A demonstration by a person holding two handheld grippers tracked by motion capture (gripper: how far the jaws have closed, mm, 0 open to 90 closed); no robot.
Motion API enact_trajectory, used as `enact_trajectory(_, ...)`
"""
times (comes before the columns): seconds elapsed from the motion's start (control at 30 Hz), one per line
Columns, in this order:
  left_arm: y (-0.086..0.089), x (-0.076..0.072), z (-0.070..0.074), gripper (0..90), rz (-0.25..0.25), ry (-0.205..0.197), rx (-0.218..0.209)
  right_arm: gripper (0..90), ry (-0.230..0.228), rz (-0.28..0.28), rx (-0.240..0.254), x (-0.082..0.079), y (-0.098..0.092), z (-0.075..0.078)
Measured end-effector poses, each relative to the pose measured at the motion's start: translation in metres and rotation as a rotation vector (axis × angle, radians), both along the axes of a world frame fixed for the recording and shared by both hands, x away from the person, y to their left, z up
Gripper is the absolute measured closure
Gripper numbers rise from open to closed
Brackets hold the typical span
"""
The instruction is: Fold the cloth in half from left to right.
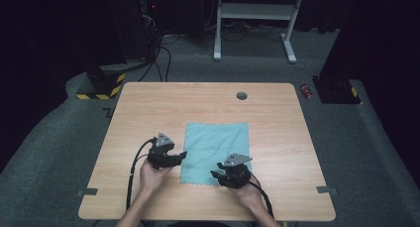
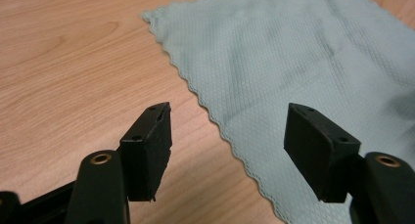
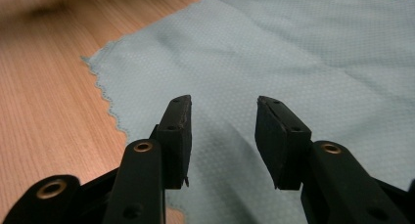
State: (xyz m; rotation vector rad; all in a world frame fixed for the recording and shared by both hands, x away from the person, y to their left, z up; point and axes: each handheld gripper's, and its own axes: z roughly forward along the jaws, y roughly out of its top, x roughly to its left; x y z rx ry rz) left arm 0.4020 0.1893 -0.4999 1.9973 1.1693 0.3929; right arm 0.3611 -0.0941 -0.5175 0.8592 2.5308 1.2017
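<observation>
Hovering at the near edge of the worktop (image 1: pixel 148 103), left tongs (image 1: pixel 182 155) and right tongs (image 1: pixel 214 174) gape empty beside the flat teal cloth (image 1: pixel 218 142); no corner gripped yet, so the handling remains ahead.

Both grippers are held low by forearms entering from below, the left gripper (image 1: pixel 182 155) with jaws parted wide and empty, the right gripper (image 1: pixel 214 174) likewise parted, nothing gripped, tips angled toward each other.

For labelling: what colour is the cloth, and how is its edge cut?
Light blue-green cloth, scalloped zigzag edge; clearest in left gripper view.
</observation>
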Motion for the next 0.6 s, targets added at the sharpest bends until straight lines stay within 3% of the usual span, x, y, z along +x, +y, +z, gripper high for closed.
enact_trajectory(0.1, 0.001, 0.005, 0.0, 37.1, 0.0, -0.018, -0.026, 57.5, 0.005, 0.016, 0.013, 0.0, 0.006, 0.0)
enact_trajectory(0.17, 0.0, 0.011, 0.001, 36.3, 0.003, -0.004, 0.0, 57.6, 0.008, 0.027, 0.023, 0.0, 0.009, 0.0)
enact_trajectory(0.3, -0.003, 0.021, 0.007, 36.4, 0.012, 0.007, -0.003, 58.3, 0.009, 0.051, 0.035, -0.001, 0.017, 0.0)
enact_trajectory(0.53, -0.009, 0.038, 0.011, 37.0, 0.014, -0.019, 0.01, 59.7, 0.013, 0.084, 0.041, -0.004, 0.033, -0.002)
enact_trajectory(0.6, -0.008, 0.042, 0.009, 38.1, 0.028, -0.021, -0.027, 60.0, 0.009, 0.089, 0.05, -0.005, 0.037, -0.001)
